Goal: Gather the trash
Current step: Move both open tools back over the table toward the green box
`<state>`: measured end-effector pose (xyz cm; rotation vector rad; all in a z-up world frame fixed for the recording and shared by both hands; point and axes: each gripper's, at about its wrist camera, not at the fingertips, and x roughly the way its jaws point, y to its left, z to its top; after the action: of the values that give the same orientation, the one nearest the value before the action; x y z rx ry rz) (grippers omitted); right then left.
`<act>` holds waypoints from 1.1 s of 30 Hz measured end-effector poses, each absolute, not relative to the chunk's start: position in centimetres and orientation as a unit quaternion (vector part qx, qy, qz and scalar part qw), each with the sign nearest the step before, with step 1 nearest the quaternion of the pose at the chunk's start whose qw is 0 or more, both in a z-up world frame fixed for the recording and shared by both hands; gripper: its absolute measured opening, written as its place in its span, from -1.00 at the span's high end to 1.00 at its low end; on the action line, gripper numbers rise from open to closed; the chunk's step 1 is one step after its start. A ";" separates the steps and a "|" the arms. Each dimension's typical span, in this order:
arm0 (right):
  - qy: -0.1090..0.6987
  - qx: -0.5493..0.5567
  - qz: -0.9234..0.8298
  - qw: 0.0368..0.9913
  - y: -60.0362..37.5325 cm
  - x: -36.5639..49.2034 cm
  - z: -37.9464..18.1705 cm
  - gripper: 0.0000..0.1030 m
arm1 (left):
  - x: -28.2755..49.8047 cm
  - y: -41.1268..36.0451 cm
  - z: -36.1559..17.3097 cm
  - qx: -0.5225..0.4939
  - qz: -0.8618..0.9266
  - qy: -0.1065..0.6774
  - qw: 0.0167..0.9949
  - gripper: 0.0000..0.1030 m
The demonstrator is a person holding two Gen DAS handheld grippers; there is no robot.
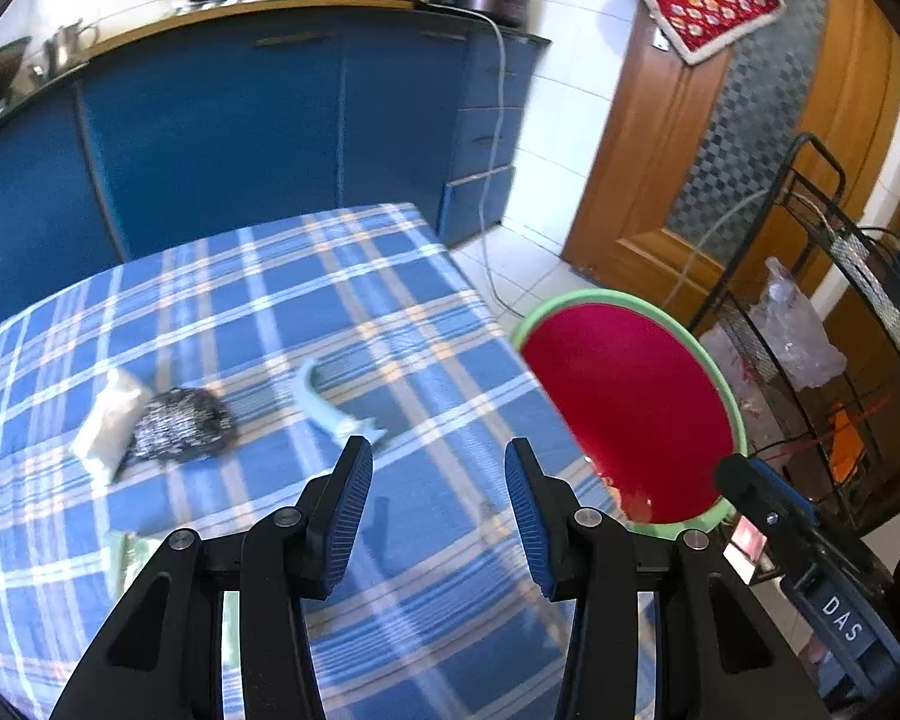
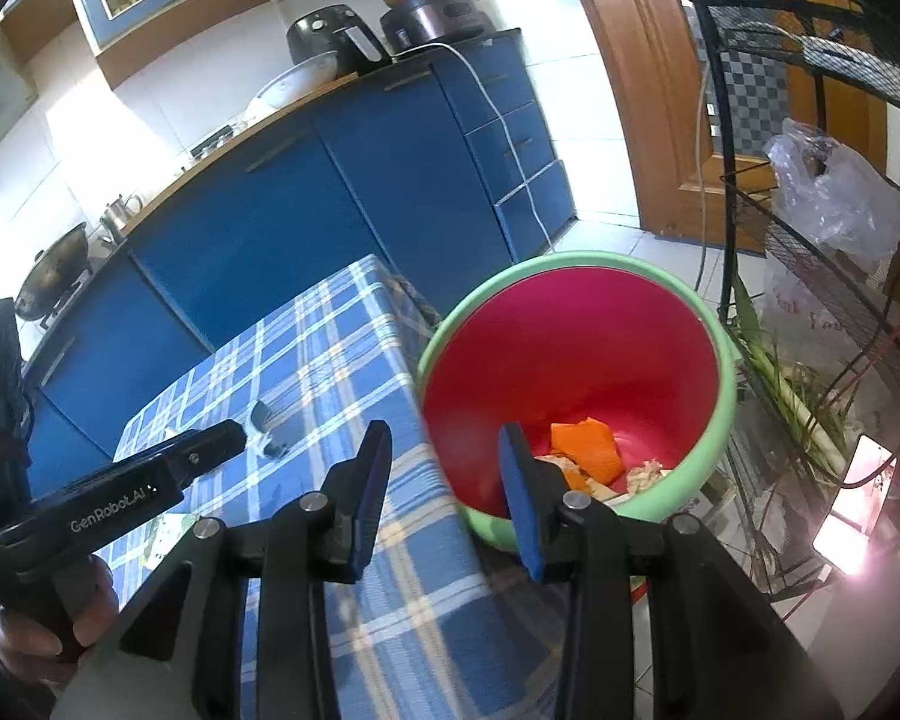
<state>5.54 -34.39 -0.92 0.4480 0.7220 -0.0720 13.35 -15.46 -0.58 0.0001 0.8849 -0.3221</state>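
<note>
A red bin with a green rim [image 2: 576, 360] stands beside the right edge of the blue plaid table [image 1: 342, 312]; orange and pale scraps [image 2: 588, 450] lie at its bottom. On the cloth lie a white packet [image 1: 108, 420], a dark silvery wrapper [image 1: 180, 423] and a pale blue strip [image 1: 330, 408]. My left gripper [image 1: 438, 510] hovers open over the table, nothing between its fingers. My right gripper [image 2: 444, 492] is open and empty above the table edge and the bin's near rim. The bin [image 1: 630, 408] also shows at the right of the left wrist view.
Blue kitchen cabinets [image 1: 240, 120] with appliances on top stand behind the table. A black wire rack [image 2: 810, 300] holding plastic bags and greens stands right of the bin. A wooden door [image 1: 660, 138] is at the back right. A hand [image 2: 60, 630] holds the left gripper's handle.
</note>
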 end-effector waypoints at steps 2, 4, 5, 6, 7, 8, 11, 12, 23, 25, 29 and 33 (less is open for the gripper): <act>0.350 0.213 -0.030 0.912 -33.8 5.6 -0.7 0.22 | 13.2 -14.5 -0.4 -0.005 -0.147 0.426 0.893 0.06; 0.350 0.209 -0.026 0.913 -33.2 5.5 -0.5 0.19 | 12.9 -13.6 -0.3 -0.007 -0.139 0.424 0.895 0.02; 0.350 0.208 -0.025 0.913 -33.0 5.5 -0.5 0.17 | 12.8 -13.1 -0.2 -0.010 -0.134 0.423 0.896 -0.01; 0.351 0.207 -0.024 0.913 -32.8 5.4 -0.4 0.16 | 12.6 -12.6 -0.1 -0.012 -0.130 0.422 0.897 -0.03; 0.352 0.205 -0.022 0.913 -32.4 5.4 -0.3 0.15 | 12.5 -12.2 0.0 -0.014 -0.126 0.421 0.898 -0.04; 0.353 0.204 -0.021 0.913 -32.2 5.4 -0.3 0.13 | 12.4 -11.6 0.1 -0.016 -0.121 0.421 0.899 -0.06; 0.353 0.198 -0.016 0.914 -31.4 5.2 0.0 0.08 | 11.9 -10.1 0.3 -0.021 -0.110 0.418 0.901 -0.11; 0.352 0.197 -0.014 0.915 -31.2 5.1 0.1 0.05 | 11.7 -9.5 0.4 -0.021 -0.106 0.418 0.902 -0.13; 0.358 0.185 0.007 0.915 -29.1 4.9 0.3 -0.01 | 10.9 -5.4 -1.4 -0.021 -0.053 0.444 0.894 -0.31; 0.358 0.184 0.009 0.916 -28.9 4.8 0.3 -0.02 | 11.1 -4.7 -2.3 -0.025 -0.045 0.457 0.888 -0.31; 0.360 0.184 0.008 0.915 -28.9 4.7 0.2 -0.07 | 11.3 -4.3 -3.6 -0.038 -0.049 0.478 0.876 -0.49; 0.363 0.185 0.006 0.913 -29.1 4.8 0.0 -0.08 | 11.4 -5.0 -4.4 -0.035 -0.062 0.488 0.870 -0.59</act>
<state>4.78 -29.08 -0.04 0.3806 0.7482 0.0130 11.41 -5.02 -4.45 -0.0728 1.0208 -0.1290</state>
